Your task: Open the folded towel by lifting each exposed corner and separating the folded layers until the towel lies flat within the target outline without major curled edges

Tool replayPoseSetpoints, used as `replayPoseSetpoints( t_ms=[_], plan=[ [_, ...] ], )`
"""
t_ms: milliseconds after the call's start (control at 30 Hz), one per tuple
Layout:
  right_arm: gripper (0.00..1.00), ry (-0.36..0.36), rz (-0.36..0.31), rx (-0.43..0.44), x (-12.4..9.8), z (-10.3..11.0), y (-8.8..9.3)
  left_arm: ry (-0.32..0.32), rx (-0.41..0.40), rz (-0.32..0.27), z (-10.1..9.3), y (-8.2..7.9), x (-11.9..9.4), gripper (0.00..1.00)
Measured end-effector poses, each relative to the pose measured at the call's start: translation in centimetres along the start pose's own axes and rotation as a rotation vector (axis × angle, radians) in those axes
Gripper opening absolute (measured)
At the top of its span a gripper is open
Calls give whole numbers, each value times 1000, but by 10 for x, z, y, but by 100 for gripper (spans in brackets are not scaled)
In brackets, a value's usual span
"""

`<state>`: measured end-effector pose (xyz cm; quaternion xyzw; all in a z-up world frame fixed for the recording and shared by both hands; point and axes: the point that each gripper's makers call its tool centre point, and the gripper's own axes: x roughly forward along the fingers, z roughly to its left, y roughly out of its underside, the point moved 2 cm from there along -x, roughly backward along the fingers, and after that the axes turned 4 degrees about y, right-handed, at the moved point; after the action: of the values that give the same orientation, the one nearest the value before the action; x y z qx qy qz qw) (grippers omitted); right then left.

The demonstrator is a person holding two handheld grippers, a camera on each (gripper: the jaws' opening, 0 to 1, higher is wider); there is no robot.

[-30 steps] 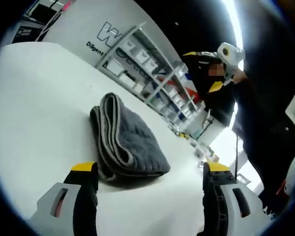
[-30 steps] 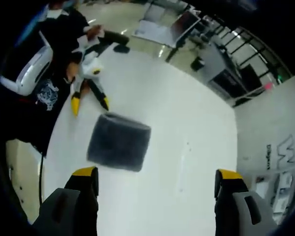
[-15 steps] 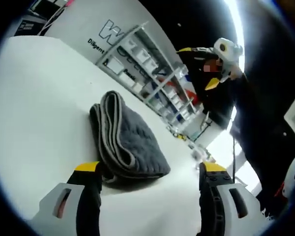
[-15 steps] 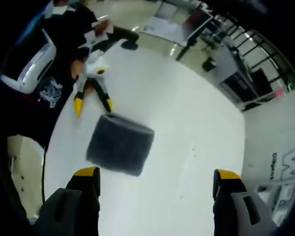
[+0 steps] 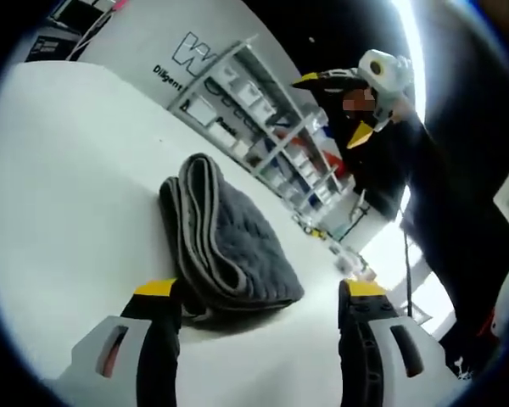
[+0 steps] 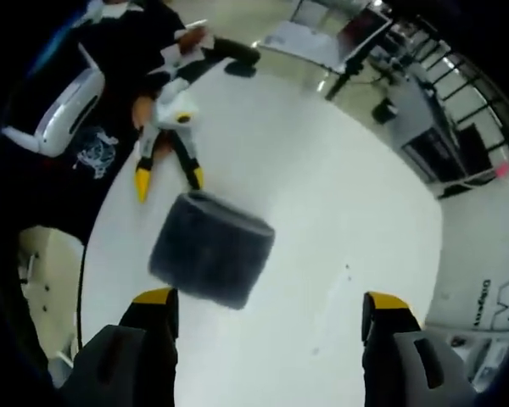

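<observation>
Left gripper view is looking low across the white table (image 5: 59, 170) w/ the left gripper (image 5: 259, 292) sitting open, its black, yellow-tipped jaws spread wide and gripping nothing. The grey towel (image 5: 225, 242) is lying folded on the tabletop just ahead, between the jaws and a bit toward the left one; its stacked layers w/ lighter edging are facing the camera, and the near corner is sitting just beside the left jaw tip, contact unclear. Behind the table, a shelving rack (image 5: 263, 127) w/ bins is standing against a white wall panel w/ partial lettering. A person in dark clothing (image 5: 441, 203) is standing at the right side of this view, and the right gripper (image 5: 335, 106) is hanging up high there, jaws apart.

Right gripper view is looking down at the same table (image 6: 339, 212) from above. The right gripper (image 6: 267, 301) is also standing open, jaws wide, nothing between them. The towel (image 6: 210, 248) is showing as a dark, squarish folded block, nearer the left jaw and clear of both tips. Beyond it the left gripper (image 6: 168, 174) is pointing toward the towel, one yellow tip right at the far edge, the other off to the side. The person's hand (image 6: 144, 114) is holding that tool, dark sleeve behind it.
</observation>
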<state>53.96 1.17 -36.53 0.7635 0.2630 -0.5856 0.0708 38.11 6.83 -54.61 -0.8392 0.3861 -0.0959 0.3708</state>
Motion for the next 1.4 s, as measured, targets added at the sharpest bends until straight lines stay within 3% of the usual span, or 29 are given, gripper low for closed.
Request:
replayPoseSetpoints(
  t_ms=[533,867,1000,1133,1400],
  plan=[
    [82,-90,17,-23,27,-2,-11,-30,98,25,6,-1,-1,50],
    [79,-121,11,-19,38,2,-15,-12,66,15,6,-2,0,48],
    [78,-146,27,-24,50,6,-13,-16,132,37,7,2,4,55],
    [75,-164,30,-23,55,7,-14,-20,113,21,8,1,5,43],
    [71,-192,25,-15,70,7,-13,-19,86,-17,7,-5,8,41]
  ],
)
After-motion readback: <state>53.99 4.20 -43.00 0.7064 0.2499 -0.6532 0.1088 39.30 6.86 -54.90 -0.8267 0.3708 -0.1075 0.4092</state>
